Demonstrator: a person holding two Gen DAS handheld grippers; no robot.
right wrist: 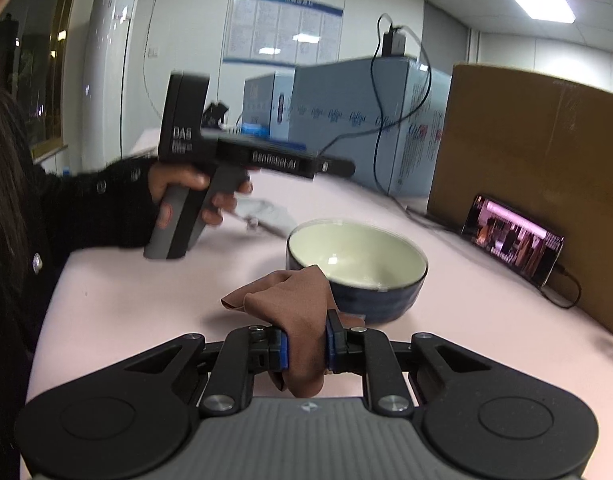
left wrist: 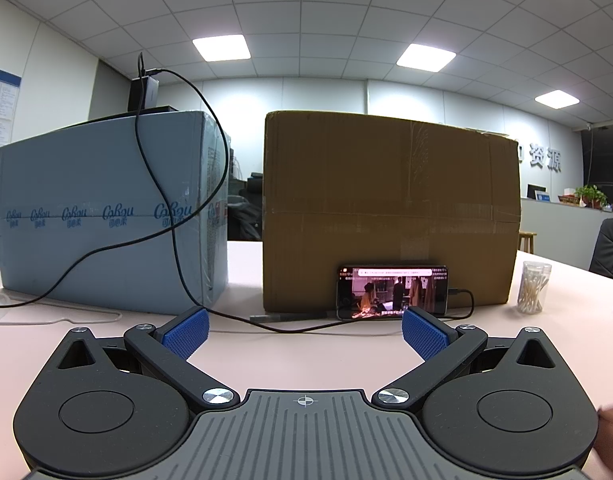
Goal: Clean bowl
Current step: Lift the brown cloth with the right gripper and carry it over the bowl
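The bowl (right wrist: 357,270) stands on the table (right wrist: 126,300), its cream inside bare. The right gripper (right wrist: 306,350) clamps a brown cloth (right wrist: 294,312) just before it. The left gripper (left wrist: 304,330) gapes, holding nothing; a jar (left wrist: 532,287) holds cotton swabs.

Pale pink tabletop (right wrist: 486,312), and plenty parked on it. Dead centre in the right wrist view sits the bowl (right wrist: 358,268), dark blue outside, cream inside, upright. At two o'clock from it, a smartphone (right wrist: 512,240) stands on its long edge against a brown cardboard box (right wrist: 546,184), cable (right wrist: 566,292) plugged in. At twelve o'clock, a light blue carton (right wrist: 358,120). In the left wrist view, a clear jar of cotton swabs (left wrist: 532,288) stands at three o'clock from the phone.
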